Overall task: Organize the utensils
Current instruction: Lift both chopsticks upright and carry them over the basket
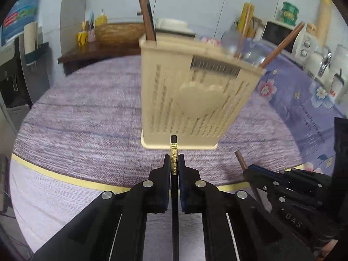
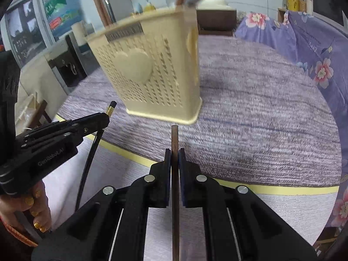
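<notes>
The desk (image 1: 76, 113) is wide and round-edged under a mottled purple cloth, with a pale yellow band (image 1: 54, 177) running along the near side and a lighter strip beyond it toward the cameras. A floral lilac cover (image 2: 308, 50) lies over the far right of the scene.

On the purple cloth stands the cream utensil holder (image 1: 191, 100), a perforated plastic caddy with a raised heart on its face; it sits upright just beyond both grippers (motion blur softens its edges in both views). Brown chopsticks (image 1: 145, 15) stick up from its far-left compartment, another brown stick (image 1: 282, 43) leans out at its right corner, and a clear-bowled utensil beside it is too blurred to name.

The left gripper (image 1: 174, 163) is clamped on a black chopstick (image 1: 174, 152) with a gold patterned band near its top; the stick runs straight up between the pads, its tip just short of the holder's base in the left wrist view. In the right wrist view the same stick angles up and away at the left.

The right gripper (image 2: 174, 158) is closed tight on a plain brown chopstick (image 2: 174, 139), held upright, tip near the holder's bottom right corner.
</notes>
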A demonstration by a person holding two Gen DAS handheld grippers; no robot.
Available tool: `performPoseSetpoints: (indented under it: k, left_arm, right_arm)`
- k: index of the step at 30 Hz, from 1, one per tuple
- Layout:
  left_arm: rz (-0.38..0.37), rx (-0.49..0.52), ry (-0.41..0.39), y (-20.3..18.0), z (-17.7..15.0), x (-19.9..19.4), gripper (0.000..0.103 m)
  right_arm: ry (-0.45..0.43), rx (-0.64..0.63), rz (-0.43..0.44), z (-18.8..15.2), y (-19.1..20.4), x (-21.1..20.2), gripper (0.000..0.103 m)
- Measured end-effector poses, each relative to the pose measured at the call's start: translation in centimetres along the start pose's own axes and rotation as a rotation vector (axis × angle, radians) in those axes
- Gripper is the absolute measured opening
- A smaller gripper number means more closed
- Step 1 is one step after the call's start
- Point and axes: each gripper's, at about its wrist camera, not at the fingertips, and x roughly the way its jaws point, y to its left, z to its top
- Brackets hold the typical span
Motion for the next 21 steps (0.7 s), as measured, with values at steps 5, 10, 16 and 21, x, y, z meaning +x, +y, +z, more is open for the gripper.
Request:
performPoseSetpoints:
  k: [5,10,16,21]
  left_arm:
    - [-0.038,0.007,-0.137,-0.5,1.5,-5.9,0.008]
    - [-0.056,0.034,-0.25,-1.1,2.3,-10.7,0.008]
    - [-0.075,0.047,-0.284,-1.3,3.0,-11.4,0.008]
    - [-0.087,0.031,-0.269,-0.8,3.4,-10.8,0.008]
  right_arm:
    - [-0.129,-0.017,0.047,1.6,0.8,-5.8,0.008]
    - [-0.255,-0.027,0.095,2.9,0.8,-11.6,0.008]
    - [-0.295,-0.076,0.088,3.4,2.1,-13.6,0.008]
    - [-0.293,-0.081,0.083,3.5,2.4,-13.2,0.008]
